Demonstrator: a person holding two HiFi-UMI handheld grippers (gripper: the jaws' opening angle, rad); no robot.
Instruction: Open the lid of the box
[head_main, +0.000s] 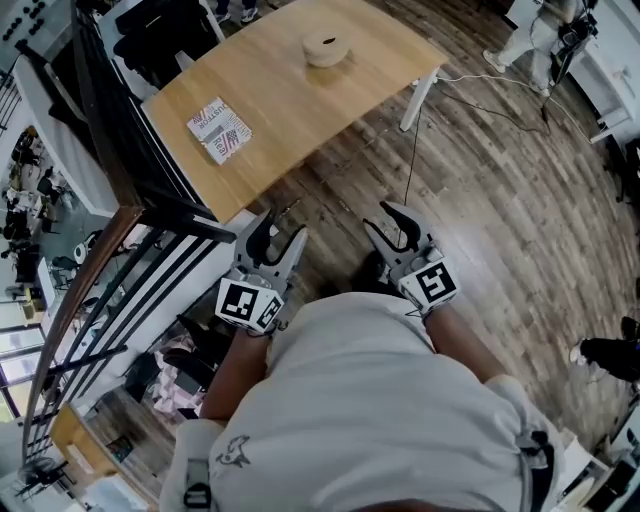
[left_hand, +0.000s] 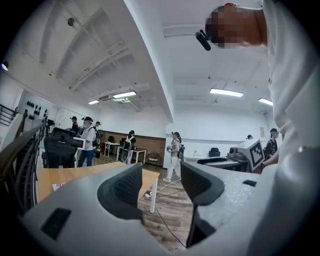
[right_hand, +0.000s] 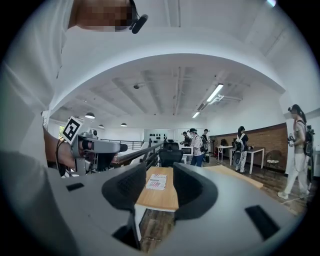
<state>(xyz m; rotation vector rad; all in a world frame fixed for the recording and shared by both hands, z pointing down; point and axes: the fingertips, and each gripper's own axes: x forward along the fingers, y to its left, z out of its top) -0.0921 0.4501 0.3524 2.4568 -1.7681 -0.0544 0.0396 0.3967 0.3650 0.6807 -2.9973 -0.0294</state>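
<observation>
A flat white box with red and black print (head_main: 218, 130) lies on the near left part of a light wooden table (head_main: 290, 110). A round pale wooden container (head_main: 327, 48) sits near the table's far edge. Both grippers are held close to the person's body, short of the table and above the wood floor. My left gripper (head_main: 278, 232) is open with nothing between its jaws, and in its own view (left_hand: 161, 185) only floor and the table corner show in the gap. My right gripper (head_main: 385, 222) is open and empty too; through its gap (right_hand: 159, 187) I see the printed box (right_hand: 157, 181).
A black railing (head_main: 130, 280) runs along the left beside the table. The table's white leg (head_main: 418, 100) stands at its right corner and a thin cable (head_main: 410, 160) trails over the floor. Several people (left_hand: 175, 155) and desks stand far back in the room.
</observation>
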